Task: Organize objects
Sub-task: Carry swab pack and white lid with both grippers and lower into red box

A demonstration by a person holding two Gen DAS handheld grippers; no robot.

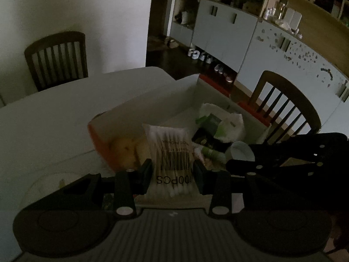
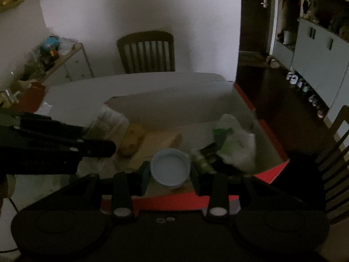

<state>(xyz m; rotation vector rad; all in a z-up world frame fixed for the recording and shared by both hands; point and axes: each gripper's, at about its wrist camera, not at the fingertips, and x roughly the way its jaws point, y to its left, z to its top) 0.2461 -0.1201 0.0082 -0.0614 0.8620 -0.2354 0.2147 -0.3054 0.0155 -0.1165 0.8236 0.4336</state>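
My left gripper (image 1: 172, 174) is shut on a clear pack of cotton swabs (image 1: 171, 155) with a barcode, held at the near left edge of an open red box with a white inside (image 1: 152, 100). In the right wrist view my right gripper (image 2: 170, 175) is shut on a pale blue round lid (image 2: 170, 167), held over the near wall of the red box (image 2: 270, 174). Inside the box lie a yellowish sponge-like lump (image 2: 133, 139), a white and green bag (image 2: 237, 144) and a small green bottle (image 2: 202, 161). The left gripper (image 2: 102, 148) enters from the left.
The box stands on a white table (image 1: 54, 118) with wooden chairs at the far side (image 1: 56, 59) and at the right (image 1: 285, 107). A glass plate (image 1: 43, 187) lies near left on the table. Grey cabinets (image 1: 229, 30) line the right wall; a cluttered shelf (image 2: 54, 54) stands far left.
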